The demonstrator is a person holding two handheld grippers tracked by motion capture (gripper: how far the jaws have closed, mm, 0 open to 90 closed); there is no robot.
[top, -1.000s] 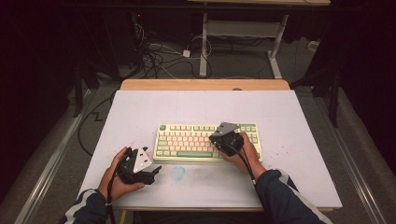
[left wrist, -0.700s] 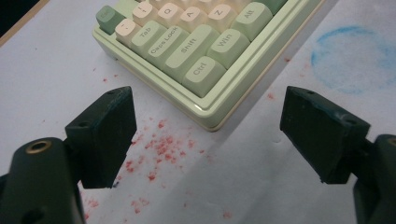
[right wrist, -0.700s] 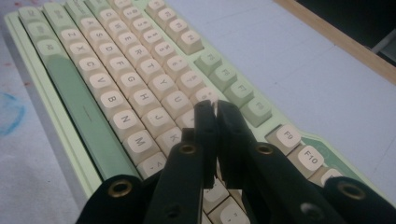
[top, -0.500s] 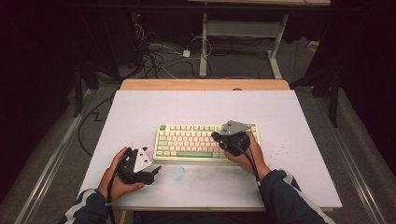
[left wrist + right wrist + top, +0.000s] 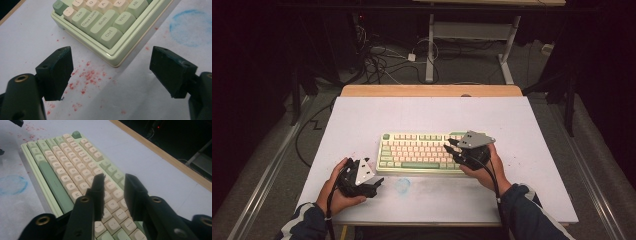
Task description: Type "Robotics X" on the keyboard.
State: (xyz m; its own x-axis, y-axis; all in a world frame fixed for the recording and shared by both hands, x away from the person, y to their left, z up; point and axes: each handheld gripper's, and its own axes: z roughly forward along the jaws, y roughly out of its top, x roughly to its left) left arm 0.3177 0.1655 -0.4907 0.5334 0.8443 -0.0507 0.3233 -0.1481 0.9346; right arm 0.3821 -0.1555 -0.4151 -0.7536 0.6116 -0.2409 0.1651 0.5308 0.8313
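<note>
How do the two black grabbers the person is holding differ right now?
The left gripper has its jaws spread wide, while the right gripper shows only a narrow gap, having just been opening, with nothing between the jaws. The left gripper sits over the white table off the keyboard's corner by the Ctrl key; the right gripper hangs above the keyboard's keys at its right end. Both are black, hand-held and empty.

Lab: floor cables (image 5: 377,60), test table (image 5: 362,120)
</note>
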